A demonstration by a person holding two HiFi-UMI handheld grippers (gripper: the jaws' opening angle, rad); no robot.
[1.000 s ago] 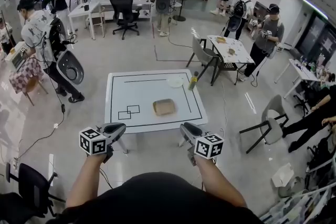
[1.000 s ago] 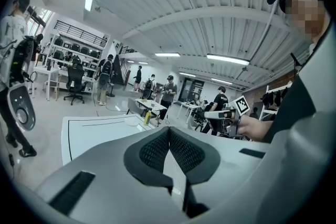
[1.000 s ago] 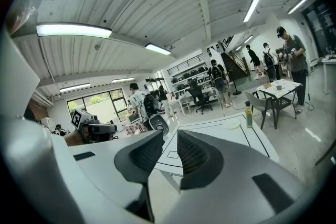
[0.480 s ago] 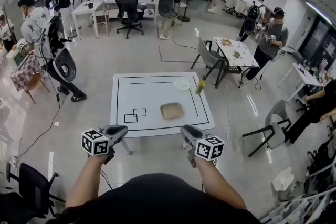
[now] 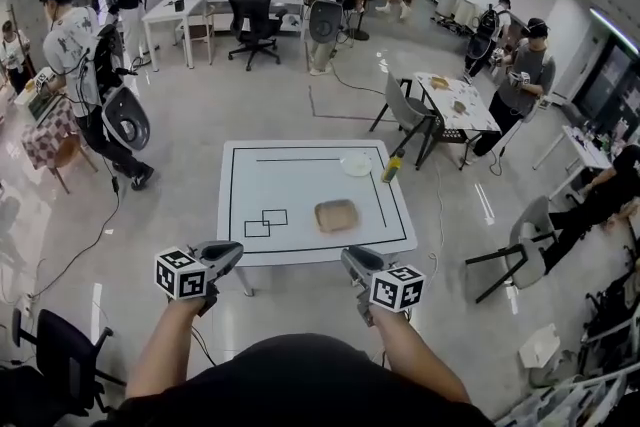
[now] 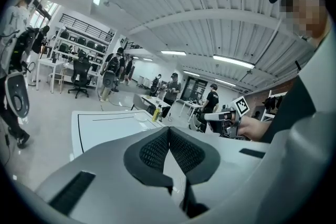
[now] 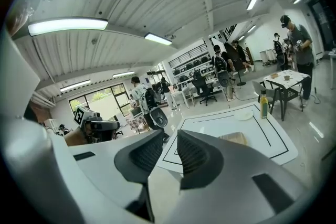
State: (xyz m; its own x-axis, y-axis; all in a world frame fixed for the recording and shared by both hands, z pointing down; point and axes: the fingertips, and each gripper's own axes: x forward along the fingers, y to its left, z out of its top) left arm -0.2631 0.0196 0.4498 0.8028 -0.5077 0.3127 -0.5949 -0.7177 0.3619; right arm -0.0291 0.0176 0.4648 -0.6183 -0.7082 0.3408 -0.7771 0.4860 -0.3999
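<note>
Table [image 5: 300,177] nearer; left gripper [image 5: 232,253] closed, right gripper [image 5: 350,260] ajar.

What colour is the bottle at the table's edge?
Yellowish; the bottle shows best in the right gripper view.

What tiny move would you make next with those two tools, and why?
Probably a step forward, carrying the right tool over the near edge of the table. It hangs short of that edge, jaws slightly apart with nothing between them, and the tan square object, the closest thing on the table, lies toward its side.
</note>
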